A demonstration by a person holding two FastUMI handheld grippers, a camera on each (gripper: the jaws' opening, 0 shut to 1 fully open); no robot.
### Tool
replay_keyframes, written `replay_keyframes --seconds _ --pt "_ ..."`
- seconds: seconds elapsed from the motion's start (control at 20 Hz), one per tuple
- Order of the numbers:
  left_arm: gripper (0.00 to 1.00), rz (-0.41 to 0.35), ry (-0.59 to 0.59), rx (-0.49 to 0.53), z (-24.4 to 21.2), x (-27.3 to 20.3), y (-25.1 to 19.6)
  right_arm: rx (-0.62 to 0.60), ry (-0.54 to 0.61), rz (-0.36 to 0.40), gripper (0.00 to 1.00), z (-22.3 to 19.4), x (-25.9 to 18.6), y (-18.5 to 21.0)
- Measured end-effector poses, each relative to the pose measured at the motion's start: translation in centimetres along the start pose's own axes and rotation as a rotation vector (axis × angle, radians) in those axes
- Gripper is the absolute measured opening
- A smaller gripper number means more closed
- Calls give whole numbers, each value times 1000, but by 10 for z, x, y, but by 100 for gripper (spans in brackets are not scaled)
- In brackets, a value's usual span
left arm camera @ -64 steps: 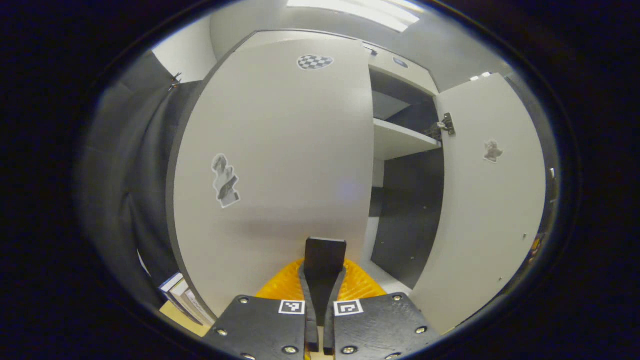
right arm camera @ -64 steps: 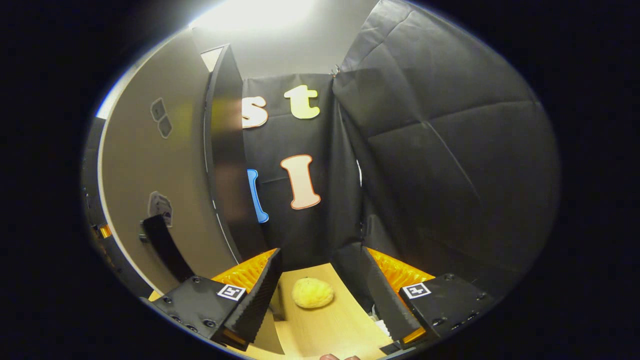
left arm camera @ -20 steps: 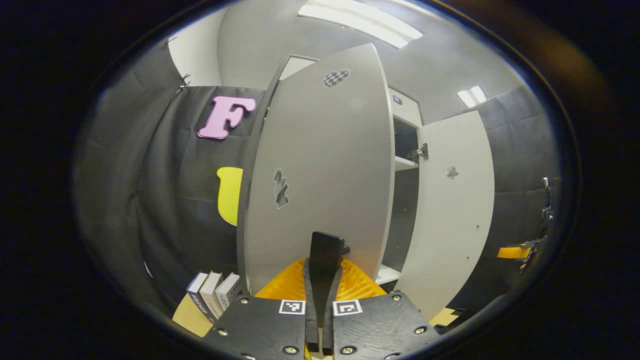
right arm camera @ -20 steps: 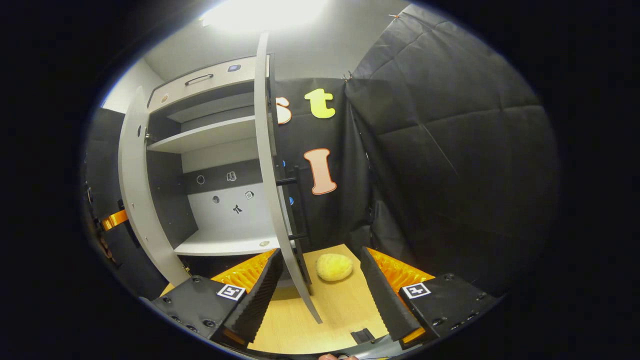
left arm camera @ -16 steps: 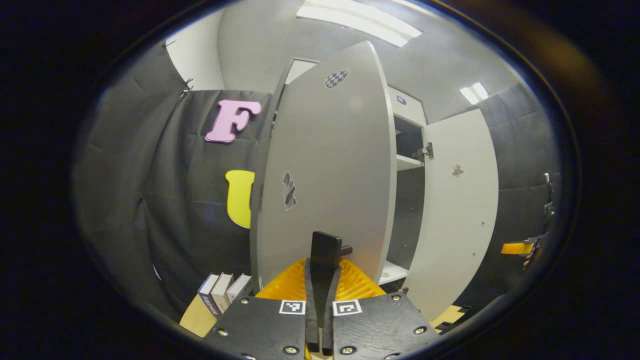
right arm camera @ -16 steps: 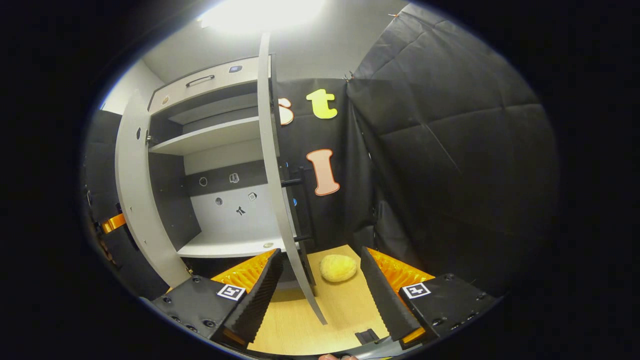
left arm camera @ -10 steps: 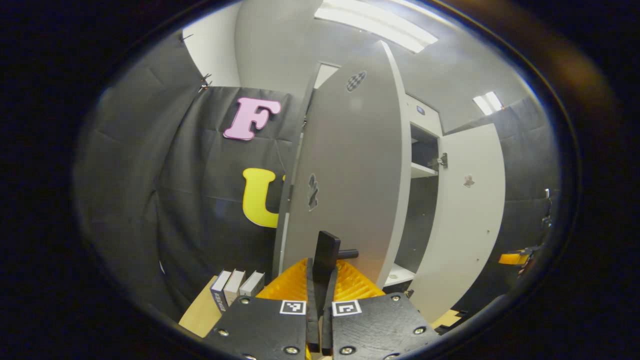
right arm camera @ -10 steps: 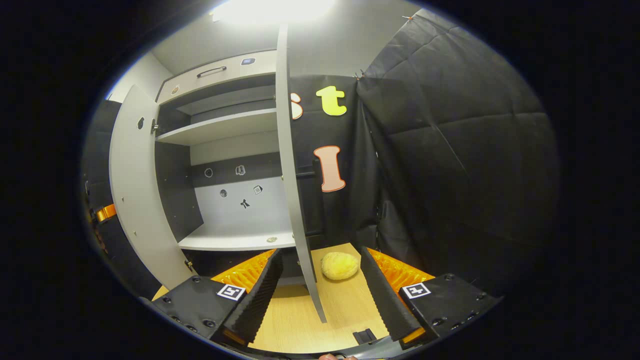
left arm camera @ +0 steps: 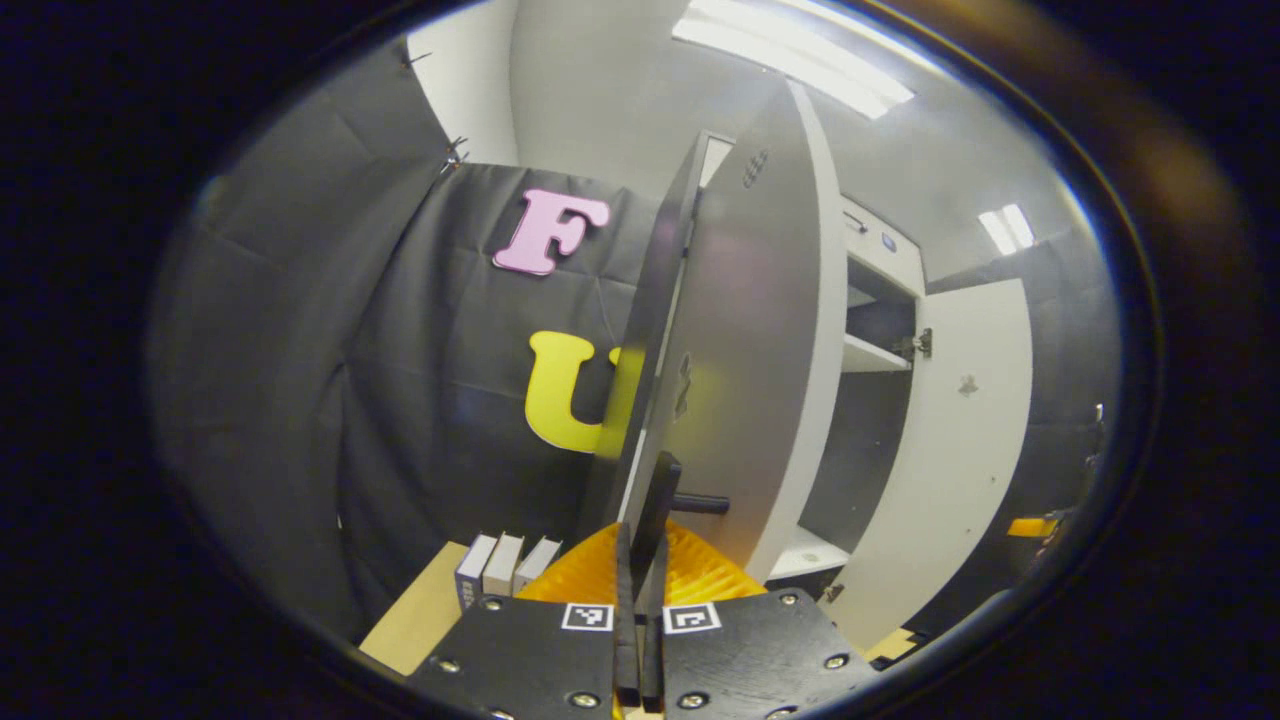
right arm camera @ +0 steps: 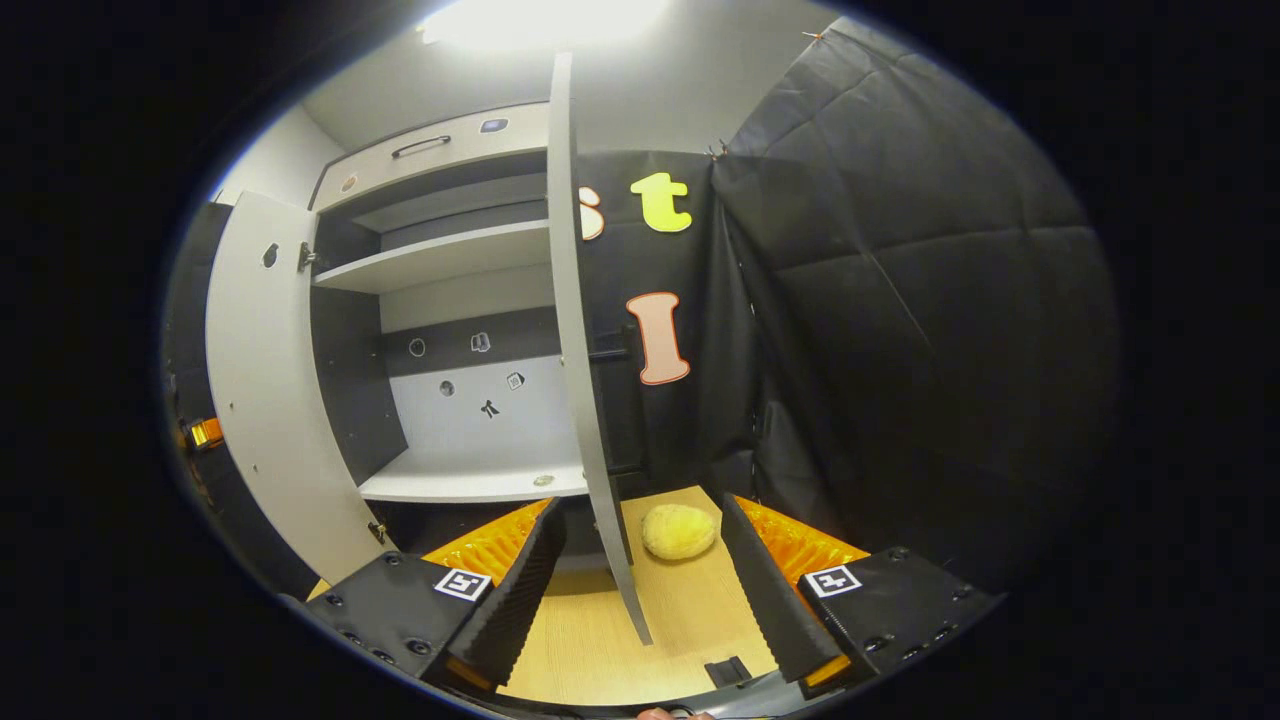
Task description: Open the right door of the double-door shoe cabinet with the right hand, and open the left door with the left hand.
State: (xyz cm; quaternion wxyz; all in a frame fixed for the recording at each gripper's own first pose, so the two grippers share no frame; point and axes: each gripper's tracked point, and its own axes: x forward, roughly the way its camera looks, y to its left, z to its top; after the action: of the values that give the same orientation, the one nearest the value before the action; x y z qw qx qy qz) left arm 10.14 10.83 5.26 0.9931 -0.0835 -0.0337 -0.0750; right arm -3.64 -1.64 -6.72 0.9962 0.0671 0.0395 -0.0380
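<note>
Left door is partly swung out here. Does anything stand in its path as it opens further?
Nothing visible blocks it. The left gripper is shut on the door handle of the left door. The books stand on the floor beside the door's hinge side, near the booth cloth; whether the door would reach them cannot be told.

The cabinet point(right arm camera: 440, 260) stands open, pale grey outside with a darker lining. Both doors are swung well out. The left door point(left arm camera: 745, 370) is seen nearly edge-on in the left gripper view, upright, its dark handle point(left arm camera: 668, 498) low down on the face. The right door point(right arm camera: 578, 380) shows edge-on in the right gripper view, a thin upright slab, with a dark bar handle on its far side, hard to make out. Inside, one shelf point(right arm camera: 440, 258) runs across high up and a pale floor board point(right arm camera: 470, 484) lies below. A drawer front sits above the opening.
</note>
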Motion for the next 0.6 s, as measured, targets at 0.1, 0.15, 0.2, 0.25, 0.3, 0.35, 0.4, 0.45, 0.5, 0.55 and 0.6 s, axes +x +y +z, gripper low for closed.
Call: replay_keyframes --seconds 0.1,0.15,0.2,0.25,0.3,0.35,0.4,0.45,0.5,0.55,0.6 --pt "3 10 -5 -16 1 -3 0 23 -1 6 98 1 1 2" --pt "2 18 -8 -33 0 -3 -1 30 1 10 98 1 1 2" --pt "3 22 -9 -46 1 -5 -1 31 1 10 98 1 3 1" --pt "4 17 -9 -63 0 -6 -4 30 0 9 98 2 4 1" --pt "3 16 -7 -75 0 -7 -5 27 1 11 98 1 4 2" --pt "2 23 -4 -69 0 -9 -4 24 6 12 98 -2 4 5" --pt "3 34 0 -48 0 -11 -2 21 11 14 98 -3 4 8" --pt "4 47 0 -24 1 -14 -1 18 13 15 98 -4 5 7" --pt "3 57 -7 -9 5 -19 0 17 12 18 98 -2 5 8" --pt "3 59 -20 -6 10 -22 -2 20 6 21 98 0 6 11" --pt "3 55 -37 -14 15 -24 -5 25 1 27 98 3 7 13"
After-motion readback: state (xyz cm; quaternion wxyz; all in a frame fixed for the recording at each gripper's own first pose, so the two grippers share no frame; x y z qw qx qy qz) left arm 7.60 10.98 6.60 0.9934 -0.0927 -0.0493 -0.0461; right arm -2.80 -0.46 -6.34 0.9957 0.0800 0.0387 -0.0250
